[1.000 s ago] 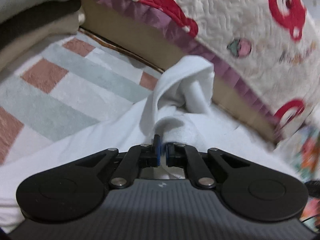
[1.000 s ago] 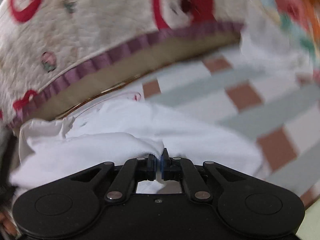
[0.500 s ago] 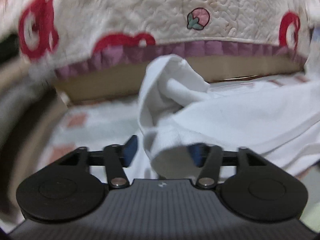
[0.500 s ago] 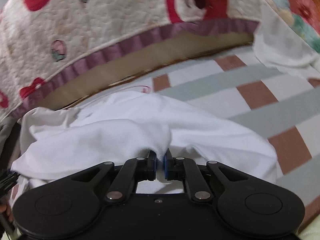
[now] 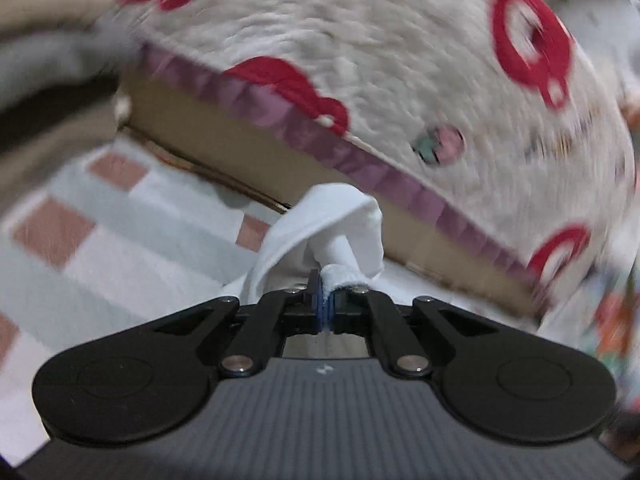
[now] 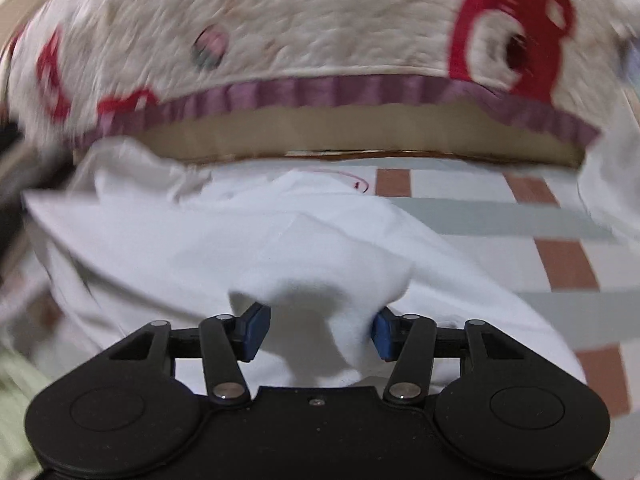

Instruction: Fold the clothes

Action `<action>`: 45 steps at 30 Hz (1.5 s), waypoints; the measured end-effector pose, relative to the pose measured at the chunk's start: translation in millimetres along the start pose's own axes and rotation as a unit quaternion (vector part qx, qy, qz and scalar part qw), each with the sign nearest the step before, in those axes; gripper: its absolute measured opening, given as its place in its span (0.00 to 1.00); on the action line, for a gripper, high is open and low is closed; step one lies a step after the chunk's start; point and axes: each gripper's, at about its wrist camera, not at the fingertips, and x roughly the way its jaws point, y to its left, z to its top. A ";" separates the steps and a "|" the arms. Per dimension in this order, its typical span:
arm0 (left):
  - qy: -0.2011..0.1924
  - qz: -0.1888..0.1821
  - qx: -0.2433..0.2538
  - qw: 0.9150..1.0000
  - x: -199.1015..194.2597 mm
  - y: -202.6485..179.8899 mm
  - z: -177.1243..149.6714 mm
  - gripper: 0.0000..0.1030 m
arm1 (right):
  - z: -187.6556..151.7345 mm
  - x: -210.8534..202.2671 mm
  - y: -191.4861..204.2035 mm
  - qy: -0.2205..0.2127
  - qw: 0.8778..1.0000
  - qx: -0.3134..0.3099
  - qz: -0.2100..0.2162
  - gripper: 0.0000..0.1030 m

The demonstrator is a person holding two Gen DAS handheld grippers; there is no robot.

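Note:
A white garment (image 6: pixel 240 248) lies rumpled on a checked rug (image 6: pixel 560 256) in front of a bed. In the left wrist view a bunched corner of the white garment (image 5: pixel 328 220) rises from the rug, and my left gripper (image 5: pixel 326 304) is shut on its hemmed edge. My right gripper (image 6: pixel 320 332) has its jaws opening. A soft hump of the cloth sits loosely between the blue pads (image 6: pixel 256 332), which stand wide apart and do not press it. Both views are blurred by motion.
A cream quilt (image 5: pixel 400 60) with red prints and a purple frill hangs over the tan bed base (image 5: pixel 280 160) just behind the garment. Dark and grey fabric lies at the far left. Colourful floral cloth (image 5: pixel 612 320) shows at the right edge.
My left gripper opened around the bunched corner, then shut on its hem. My right gripper, shut on a fold before, has spread its jaws, and its view has rolled level with the bed.

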 end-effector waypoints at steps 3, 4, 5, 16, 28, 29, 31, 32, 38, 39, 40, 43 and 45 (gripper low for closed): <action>-0.005 0.006 -0.020 1.000 -1.5 9.5 1.7 0.02 | -9.9 9.8 -4.2 0.002 0.999 0.032 -0.036 0.55; -0.006 0.007 -0.023 1.000 -1.3 10.8 0.9 0.02 | -12.9 10.9 -8.2 -0.002 0.998 0.050 -0.045 0.52; -0.007 0.008 -0.027 1.000 -1.1 12.2 0.0 0.02 | -15.2 10.2 -13.4 -0.007 0.996 0.068 -0.050 0.36; -0.013 0.031 -0.008 0.999 0.8 8.8 -5.2 0.02 | 7.5 -84.2 -33.9 -0.139 0.972 0.189 -0.029 0.02; 0.061 0.048 0.019 0.997 20.1 10.7 -19.6 0.08 | -9.8 -46.9 -18.3 -0.067 0.984 0.164 -0.030 0.11; 0.065 0.047 0.023 0.997 21.8 10.4 -21.2 0.11 | -10.8 -45.1 -18.4 -0.064 0.984 0.165 -0.027 0.11; 0.068 0.047 0.033 0.996 23.9 8.1 -24.1 0.21 | -13.2 -42.1 -19.1 -0.060 0.984 0.167 -0.023 0.14; 0.070 0.048 0.038 0.996 24.9 7.0 -25.6 0.28 | -14.9 -40.2 -20.1 -0.057 0.984 0.169 -0.022 0.21; 0.054 0.047 0.054 0.996 25.4 3.2 -29.9 0.32 | -29.3 -20.3 -29.1 -0.033 0.979 0.202 -0.021 0.55; 0.050 0.043 0.049 0.997 25.3 4.2 -29.9 0.31 | -33.6 -13.4 -32.2 -0.030 0.976 0.214 -0.018 0.59; 0.045 0.040 0.044 0.997 25.6 5.7 -30.3 0.31 | -38.4 -6.2 -35.7 -0.030 0.973 0.229 -0.010 0.59; 0.035 0.038 0.037 0.998 27.4 8.4 -32.6 0.30 | -46.8 3.8 -39.0 -0.045 0.967 0.253 -0.001 0.31; 0.027 0.039 0.051 0.998 25.8 5.7 -32.3 0.14 | -41.2 -7.6 -31.9 -0.058 0.974 0.221 -0.010 0.05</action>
